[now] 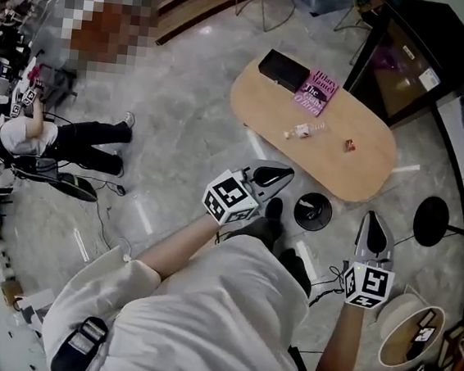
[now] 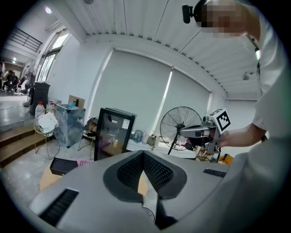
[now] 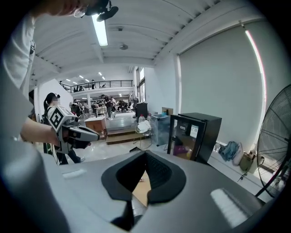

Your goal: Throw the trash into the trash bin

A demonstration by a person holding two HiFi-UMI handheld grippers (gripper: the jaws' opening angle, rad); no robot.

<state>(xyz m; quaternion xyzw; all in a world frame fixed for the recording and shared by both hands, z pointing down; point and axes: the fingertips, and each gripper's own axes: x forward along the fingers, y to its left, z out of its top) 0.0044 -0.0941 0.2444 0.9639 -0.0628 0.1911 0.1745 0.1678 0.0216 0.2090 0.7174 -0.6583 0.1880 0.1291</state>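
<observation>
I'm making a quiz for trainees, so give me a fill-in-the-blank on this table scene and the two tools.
On the table, the pink book lies next to a ____ box.
The left tool and the right tool both have ____ jaws.
In the head view, the small red scrap lies to the ____ of the white wrapper.
Missing words: black; shut; right.

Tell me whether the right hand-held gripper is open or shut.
Shut: the right hand-held gripper has its jaws meeting at the tips, nothing held.
</observation>
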